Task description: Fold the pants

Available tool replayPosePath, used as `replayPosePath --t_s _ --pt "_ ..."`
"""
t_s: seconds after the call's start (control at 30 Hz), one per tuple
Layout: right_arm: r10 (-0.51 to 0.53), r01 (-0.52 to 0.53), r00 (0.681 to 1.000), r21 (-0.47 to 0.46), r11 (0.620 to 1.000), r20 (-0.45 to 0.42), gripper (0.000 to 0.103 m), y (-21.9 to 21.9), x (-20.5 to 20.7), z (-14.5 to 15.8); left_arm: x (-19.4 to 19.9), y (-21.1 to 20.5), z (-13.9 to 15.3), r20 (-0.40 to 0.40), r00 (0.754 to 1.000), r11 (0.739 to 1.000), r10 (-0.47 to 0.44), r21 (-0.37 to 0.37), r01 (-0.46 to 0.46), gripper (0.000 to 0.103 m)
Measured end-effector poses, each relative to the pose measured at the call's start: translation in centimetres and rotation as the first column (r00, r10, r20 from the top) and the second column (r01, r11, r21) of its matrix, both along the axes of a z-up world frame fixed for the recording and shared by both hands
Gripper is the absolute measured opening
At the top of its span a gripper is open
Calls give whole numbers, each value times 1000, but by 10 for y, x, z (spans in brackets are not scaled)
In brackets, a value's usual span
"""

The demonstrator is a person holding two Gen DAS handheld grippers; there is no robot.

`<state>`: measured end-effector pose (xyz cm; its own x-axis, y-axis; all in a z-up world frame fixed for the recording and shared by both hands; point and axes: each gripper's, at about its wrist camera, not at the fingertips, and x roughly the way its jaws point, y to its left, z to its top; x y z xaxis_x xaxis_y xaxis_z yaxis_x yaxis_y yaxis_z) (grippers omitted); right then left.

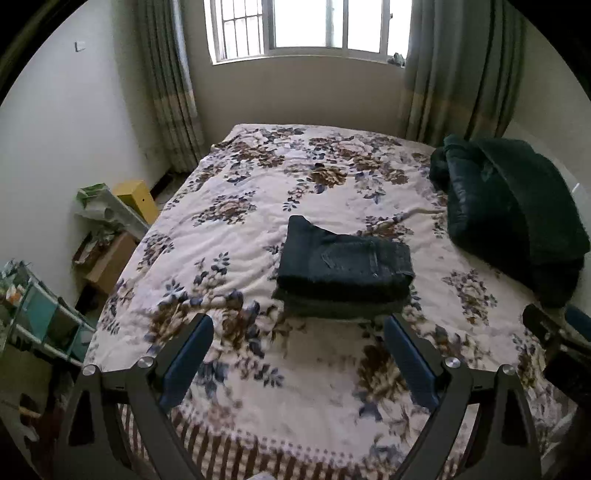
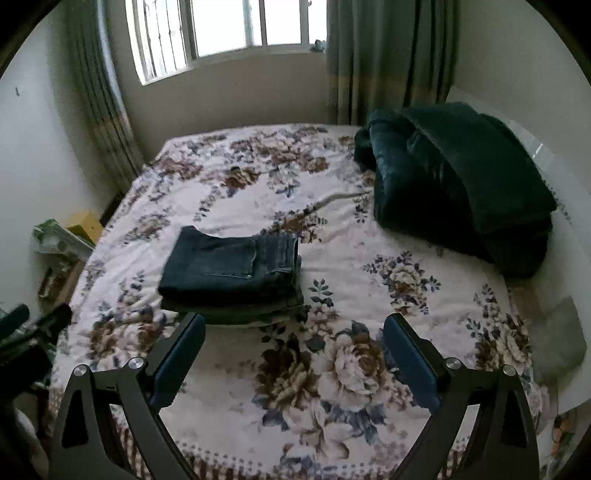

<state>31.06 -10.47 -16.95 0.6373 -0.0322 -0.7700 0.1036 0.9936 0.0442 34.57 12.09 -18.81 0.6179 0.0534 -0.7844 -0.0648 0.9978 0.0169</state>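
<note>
Dark blue jeans lie folded into a compact stack in the middle of the floral bedspread; they also show in the right wrist view, left of centre. My left gripper is open and empty, held above the bed just in front of the stack. My right gripper is open and empty, in front of and to the right of the stack. The right gripper's body shows at the right edge of the left wrist view; the left gripper's body shows at the left edge of the right wrist view.
A dark green quilt is piled at the bed's right side, also in the right wrist view. Boxes and a shelf unit stand on the floor left of the bed. A window with curtains is behind.
</note>
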Motion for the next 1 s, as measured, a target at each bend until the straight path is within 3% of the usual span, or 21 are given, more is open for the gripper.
replayPosePath --t_s 0.27,0.53,0.73,1.0 --pt "35 -34 998 -18 999 57 99 8 -108 83 -75 -1 69 51 999 999 -15 -28 17 94" --pt "44 -42 989 -19 999 142 99 26 -195 166 -141 3 142 134 989 998 -63 0 63 94" --pt "56 -57 976 -1 998 213 99 43 -248 219 -179 11 174 168 982 996 -87 -10 90 94" --pt "64 -67 969 4 998 239 99 51 -285 255 -211 19 194 208 974 996 -87 -7 91 94"
